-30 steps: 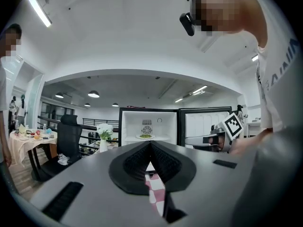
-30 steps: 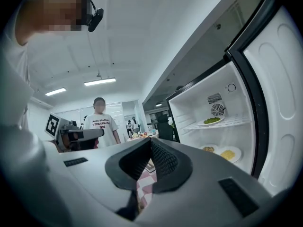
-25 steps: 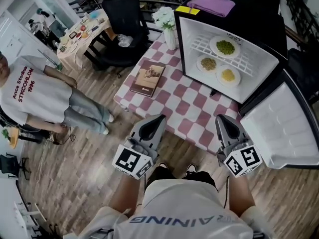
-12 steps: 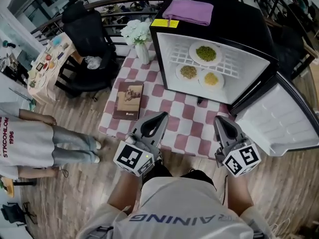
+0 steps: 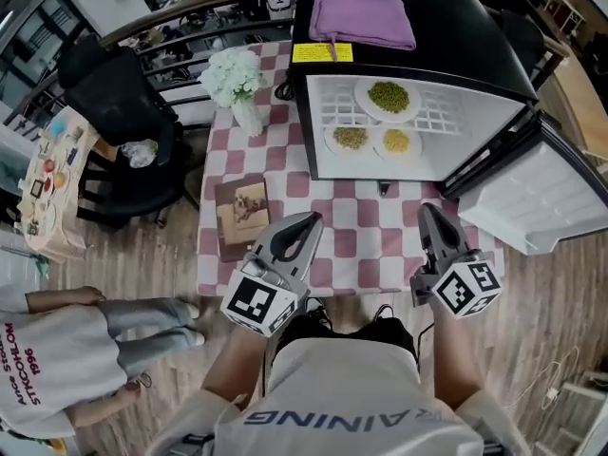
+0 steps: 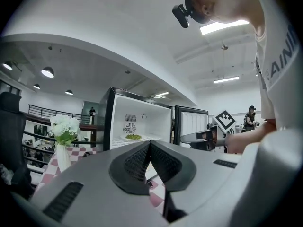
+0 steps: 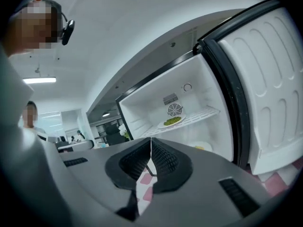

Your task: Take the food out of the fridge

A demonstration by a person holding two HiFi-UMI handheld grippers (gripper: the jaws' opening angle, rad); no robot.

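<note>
Both pairs of fingers were pressed together with nothing between them: the left gripper point(image 5: 306, 221) had its black ribbed fingers point(image 6: 136, 162) meeting in a thin seam, and the right gripper point(image 5: 429, 213) had its fingers point(image 7: 163, 161) closed the same way. Each was held out roughly level over the near edge of the surface point(image 5: 366, 245), a table under a pink-and-white checked cover, well short of the fridge point(image 5: 475, 36). That small black fridge stood on the far end of the surface with its door point(image 5: 546, 193) swung wide to the right, showing a white interior. The food was all inside: a plate of green food point(image 5: 389, 96) sat on the wire shelf point(image 5: 432, 117), and below it, side by side, were a plate of brownish-green food point(image 5: 350, 138) and a plate of yellow food point(image 5: 396, 142). A folded purple cloth point(image 5: 363, 17) lay on the fridge's top, with a yellow label point(image 5: 322, 53) at the front edge. Left of the fridge stood a vase of white flowers point(image 5: 234, 76), and nearer the left gripper a book point(image 5: 241, 215) lay flat on the surface. A black office chair point(image 5: 119, 112) stood beside the surface to the left, and another person point(image 5: 57, 369) stood on the wooden floor point(image 5: 152, 255) further over.
</note>
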